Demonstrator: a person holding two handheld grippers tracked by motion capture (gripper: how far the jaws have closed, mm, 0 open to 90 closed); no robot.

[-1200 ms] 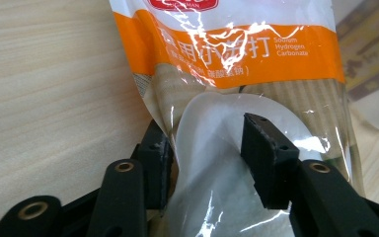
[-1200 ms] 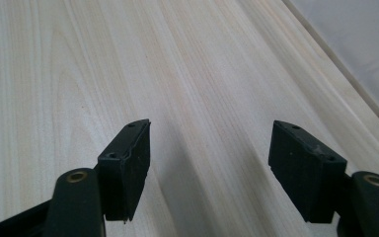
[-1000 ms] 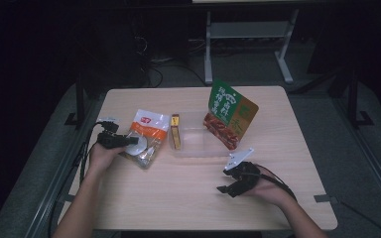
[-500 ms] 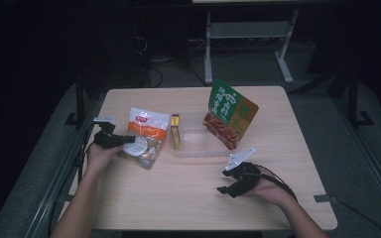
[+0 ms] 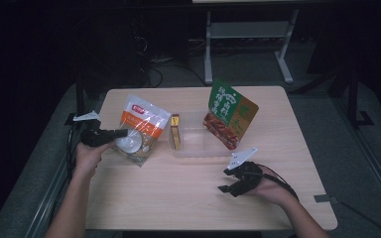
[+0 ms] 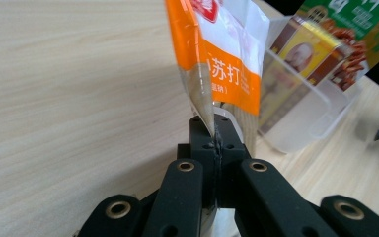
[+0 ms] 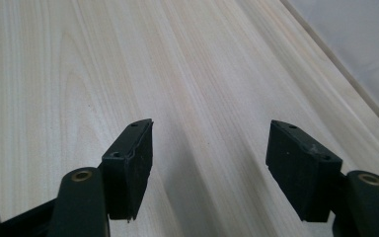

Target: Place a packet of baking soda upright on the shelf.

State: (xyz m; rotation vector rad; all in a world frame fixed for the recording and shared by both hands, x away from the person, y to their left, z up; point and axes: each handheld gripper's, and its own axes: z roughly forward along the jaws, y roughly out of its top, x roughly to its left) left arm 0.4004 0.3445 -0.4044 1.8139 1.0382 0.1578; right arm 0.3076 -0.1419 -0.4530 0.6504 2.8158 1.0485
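Observation:
An orange and white snack bag [image 5: 143,128] hangs tilted above the left part of the wooden table [image 5: 178,198]. My left gripper [image 5: 122,133] is shut on the bag's lower edge. In the left gripper view the jaws [image 6: 216,140] pinch the thin seam of the bag [image 6: 227,64], which rises up from them. My right gripper [image 5: 226,181] rests low over the table at the front right. Its jaws [image 7: 209,148] stand open with only bare wood between them.
A clear plastic tray [image 5: 201,146] sits mid-table with a small yellow box [image 5: 175,133] upright at its left end. A green and red snack bag [image 5: 232,119] leans at the tray's right end. Dark floor and a metal stand [image 5: 248,34] lie beyond the table.
The left gripper closed on the orange bag's edge and lifted it off the table, moving slightly left. The right gripper stayed in place.

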